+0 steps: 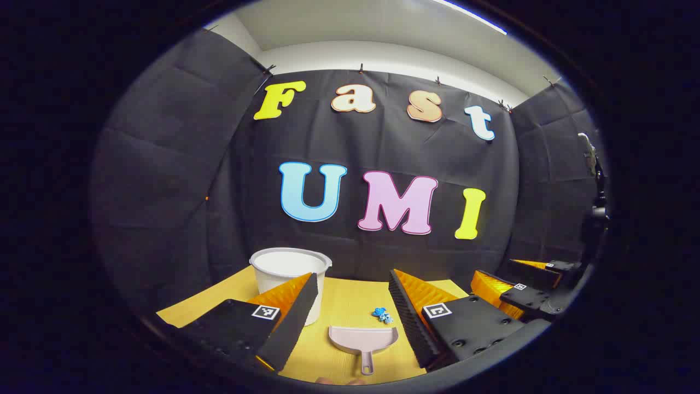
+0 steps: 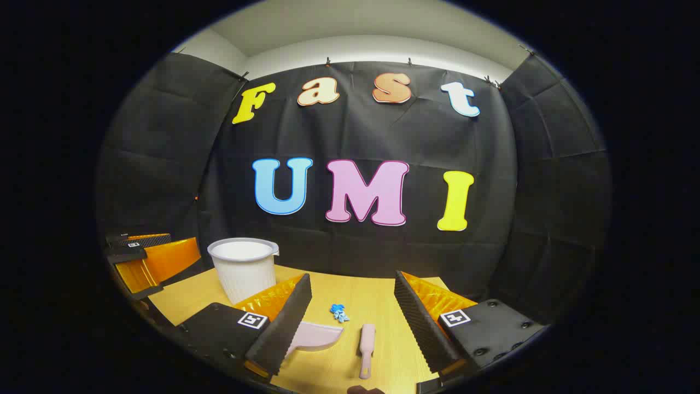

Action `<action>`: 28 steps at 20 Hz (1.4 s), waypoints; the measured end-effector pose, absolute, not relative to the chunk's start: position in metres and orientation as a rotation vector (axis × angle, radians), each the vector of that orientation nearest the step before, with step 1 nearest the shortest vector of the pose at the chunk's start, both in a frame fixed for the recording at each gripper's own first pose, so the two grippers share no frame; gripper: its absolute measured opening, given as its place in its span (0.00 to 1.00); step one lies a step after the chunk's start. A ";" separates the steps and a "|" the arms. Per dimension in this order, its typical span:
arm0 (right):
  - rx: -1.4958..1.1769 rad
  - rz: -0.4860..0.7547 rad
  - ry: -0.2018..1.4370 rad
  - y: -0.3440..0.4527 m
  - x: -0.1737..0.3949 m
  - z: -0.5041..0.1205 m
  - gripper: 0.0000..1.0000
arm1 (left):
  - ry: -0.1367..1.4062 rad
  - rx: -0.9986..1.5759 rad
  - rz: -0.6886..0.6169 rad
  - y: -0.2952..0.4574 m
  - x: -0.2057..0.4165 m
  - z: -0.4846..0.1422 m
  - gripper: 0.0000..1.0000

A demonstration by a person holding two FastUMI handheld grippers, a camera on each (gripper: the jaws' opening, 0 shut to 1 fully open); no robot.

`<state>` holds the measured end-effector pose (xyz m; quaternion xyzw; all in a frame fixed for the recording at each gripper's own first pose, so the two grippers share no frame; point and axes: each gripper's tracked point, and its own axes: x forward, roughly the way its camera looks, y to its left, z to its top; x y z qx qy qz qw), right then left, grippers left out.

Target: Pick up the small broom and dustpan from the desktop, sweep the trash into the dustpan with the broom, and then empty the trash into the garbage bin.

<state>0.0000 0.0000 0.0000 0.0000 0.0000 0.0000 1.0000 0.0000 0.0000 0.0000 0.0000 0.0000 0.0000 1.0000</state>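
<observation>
Pale pink dustpan and broom, white ribbed bin, blue trash (crumpled), yellow wood-grain counter.

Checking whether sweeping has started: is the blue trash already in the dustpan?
No, the blue trash lies on the desktop just beyond the dustpan.

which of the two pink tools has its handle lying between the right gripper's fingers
The broom, the slim brush. The dustpan beside it is partly behind that gripper's left finger, next to the blue trash.
</observation>
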 end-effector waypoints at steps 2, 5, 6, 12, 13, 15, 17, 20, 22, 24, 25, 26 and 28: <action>-0.001 0.007 -0.002 0.006 0.001 0.001 0.98 | 0.007 0.023 -0.021 -0.003 0.002 -0.001 0.78; -0.001 0.001 -0.014 0.011 0.001 0.006 0.94 | -0.006 0.008 -0.043 -0.001 0.005 0.006 0.77; 0.001 -0.005 -0.020 0.012 0.000 0.008 0.94 | -0.010 0.010 -0.043 0.002 0.003 0.007 0.77; 0.007 -0.017 -0.007 0.035 -0.013 0.008 0.99 | -0.020 0.005 -0.074 0.021 -0.013 0.009 0.78; 0.006 -0.024 -0.013 0.038 -0.017 0.010 0.98 | -0.024 0.009 -0.080 0.024 -0.018 0.010 0.80; -0.016 -0.046 -0.033 0.040 -0.023 0.015 0.98 | -0.039 0.020 -0.094 0.028 -0.025 0.013 0.79; -0.046 -0.076 -0.060 0.037 -0.028 0.022 0.94 | -0.044 0.029 -0.112 0.027 -0.029 0.014 0.80; -0.056 -0.091 -0.108 0.034 -0.031 0.038 0.98 | -0.061 0.031 -0.148 0.014 -0.032 0.014 0.78; -0.054 -0.079 -0.108 0.033 -0.028 0.038 0.98 | -0.064 0.030 -0.139 0.008 -0.029 0.012 0.77; -0.054 -0.060 -0.088 0.031 -0.026 0.027 0.94 | -0.066 0.028 -0.144 0.000 -0.023 0.009 0.78; -0.055 -0.060 -0.091 0.026 -0.024 0.029 0.98 | -0.063 0.028 -0.148 -0.005 -0.019 0.008 0.77; -0.053 -0.058 -0.082 0.024 -0.022 0.026 0.94 | -0.049 0.025 -0.141 -0.006 -0.015 0.003 0.77; -0.043 -0.050 -0.066 0.020 -0.018 0.019 0.94 | -0.022 0.006 -0.119 -0.006 -0.008 -0.006 0.78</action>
